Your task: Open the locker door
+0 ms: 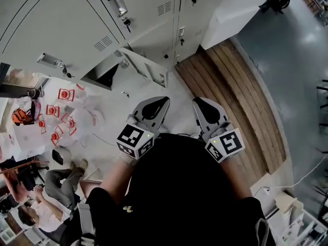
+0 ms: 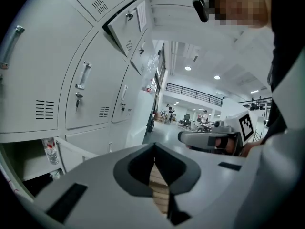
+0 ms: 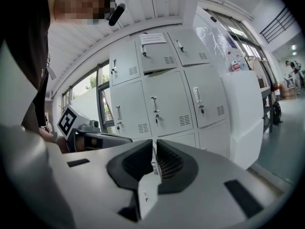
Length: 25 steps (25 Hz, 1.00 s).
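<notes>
A bank of grey lockers [image 1: 77, 19] fills the top of the head view. One bottom-row locker stands open, its door [image 1: 146, 68] swung out towards me and the dark inside [image 1: 105, 77] showing. In the left gripper view a plastic bottle [image 2: 50, 151] stands in that locker beside its door [image 2: 76, 154], and an upper door [image 2: 125, 30] hangs ajar. My left gripper [image 1: 163, 102] [image 2: 154, 149] is shut on nothing and held close to my body, well short of the lockers. My right gripper [image 1: 201, 104] [image 3: 154, 144] is beside it, also shut and holding nothing.
A strip of wooden planks [image 1: 241, 96] runs along the floor right of the lockers, with grey floor [image 1: 292, 60] beyond. A white pillar [image 1: 230, 9] adjoins the locker bank. People sit at the lower left [image 1: 51, 188]. Cardboard boxes [image 1: 284, 204] lie at the lower right.
</notes>
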### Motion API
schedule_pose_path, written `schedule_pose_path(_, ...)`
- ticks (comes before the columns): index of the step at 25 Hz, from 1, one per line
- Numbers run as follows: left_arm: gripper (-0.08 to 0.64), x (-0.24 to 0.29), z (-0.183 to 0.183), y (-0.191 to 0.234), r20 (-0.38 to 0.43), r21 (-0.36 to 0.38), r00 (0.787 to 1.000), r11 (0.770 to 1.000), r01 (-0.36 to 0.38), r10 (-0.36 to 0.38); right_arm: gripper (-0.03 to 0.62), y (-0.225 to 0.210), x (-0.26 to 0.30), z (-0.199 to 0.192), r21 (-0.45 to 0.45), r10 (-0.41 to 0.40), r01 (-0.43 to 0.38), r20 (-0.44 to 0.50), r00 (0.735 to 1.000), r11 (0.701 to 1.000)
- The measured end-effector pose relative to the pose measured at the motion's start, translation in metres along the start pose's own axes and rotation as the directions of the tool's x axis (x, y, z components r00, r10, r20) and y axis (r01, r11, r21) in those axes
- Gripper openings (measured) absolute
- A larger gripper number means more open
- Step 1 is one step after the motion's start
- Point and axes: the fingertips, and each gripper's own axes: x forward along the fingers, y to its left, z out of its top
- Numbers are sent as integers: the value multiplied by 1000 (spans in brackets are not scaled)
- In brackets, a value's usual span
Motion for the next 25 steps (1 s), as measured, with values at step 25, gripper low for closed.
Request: schedule_pose_path(25, 23, -2, -6, 7, -6, 10, 999, 999, -53, 53, 44, 4, -16, -5, -44, 3, -3, -15, 1000, 999)
